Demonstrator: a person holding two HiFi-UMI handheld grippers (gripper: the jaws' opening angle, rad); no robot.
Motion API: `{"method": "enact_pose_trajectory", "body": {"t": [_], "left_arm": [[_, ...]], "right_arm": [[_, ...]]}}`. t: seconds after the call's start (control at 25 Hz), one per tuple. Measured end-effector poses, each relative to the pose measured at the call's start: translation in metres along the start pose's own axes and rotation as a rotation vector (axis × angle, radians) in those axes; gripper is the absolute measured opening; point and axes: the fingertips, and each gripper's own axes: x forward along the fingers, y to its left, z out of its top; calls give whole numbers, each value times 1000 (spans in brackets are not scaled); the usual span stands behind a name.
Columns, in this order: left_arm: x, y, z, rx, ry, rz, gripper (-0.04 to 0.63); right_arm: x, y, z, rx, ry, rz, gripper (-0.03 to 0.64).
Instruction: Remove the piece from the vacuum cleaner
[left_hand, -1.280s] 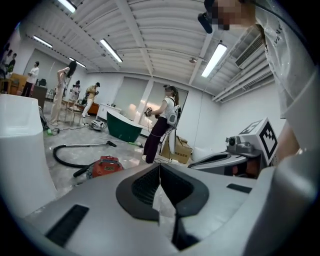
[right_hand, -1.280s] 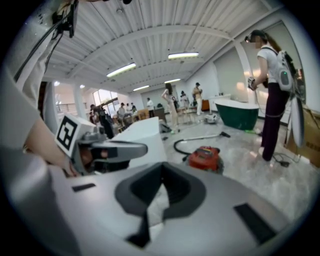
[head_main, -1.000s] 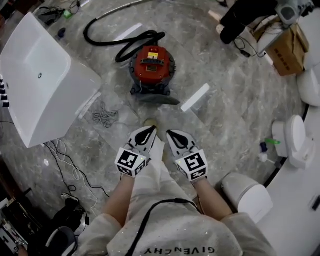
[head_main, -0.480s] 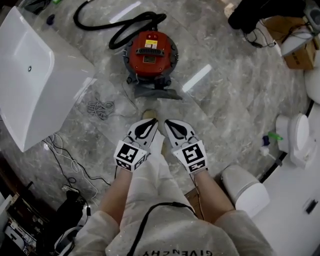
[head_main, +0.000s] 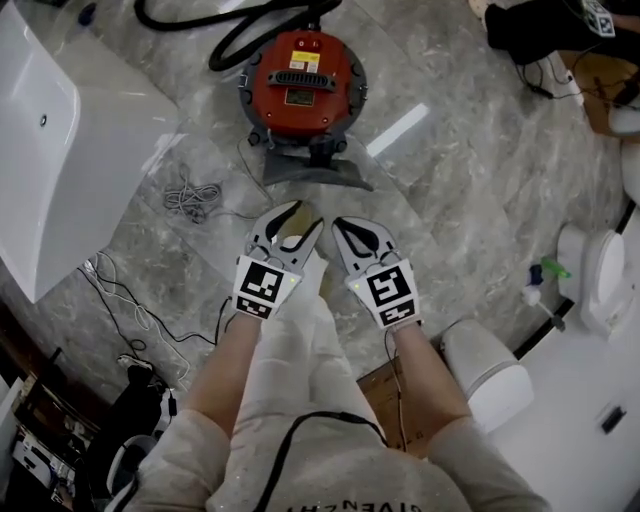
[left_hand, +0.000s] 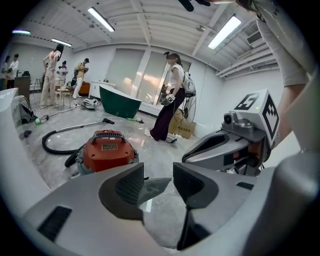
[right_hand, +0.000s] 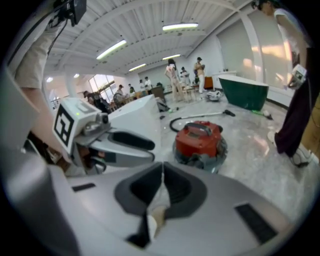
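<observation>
Head view and both gripper views, person standing on a grey marble floor (head_main: 470, 200). The red vacuum cleaner (head_main: 300, 85) stood on the floor ahead of both grippers, its black hose (head_main: 240, 35) curling away on the far side. A grey wedge-shaped piece (head_main: 318, 172) lay against the near side of the vacuum cleaner's base, pointing towards the person.

The left gripper (head_main: 305, 214) was held near that piece but apart from it. Its fingers had just been opening and stood parted with nothing gripped. In the left gripper view, the grey piece (left_hand: 155, 186) showed through the gap between the fingers (left_hand: 127, 187), farther off on the floor rather than within their reach, with the vacuum cleaner (left_hand: 107, 152) up and to the left.

The right gripper (head_main: 342, 224) was held just beside the left, its fingers (right_hand: 150, 190) pressed together and empty. In its own view the vacuum cleaner (right_hand: 200, 140) lay beyond and slightly right of the fingertips.

A white bathtub (head_main: 60, 150) stood at the left, with a small tangle of cable (head_main: 190, 198) on the floor beside it.
</observation>
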Motion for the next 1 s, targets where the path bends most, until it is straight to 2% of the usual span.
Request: {"method": "enact_pose_trajectory", "body": {"t": [0.24,0.44,0.52,0.72,0.84,1.0], "left_arm": [[24,36,-32,148,112,100,246],[39,67,-43,195,152,172,262],[45,78,-50,216,176,201,272],[65,89,-87,280,330,174,363],[73,96,-108,317,415,167,376],[83,105,-125,379,485,172,376]], "right_arm": [[26,-16,-13,14,44,28,15],[41,-40,-27,4,76,-23,22],[49,-50,-37,-15,107,-35,56],[68,-70,-62,-79,188,-77,130],[77,-79,-75,-108,232,-107,155],[89,-95,-94,-156,315,-147,199]]}}
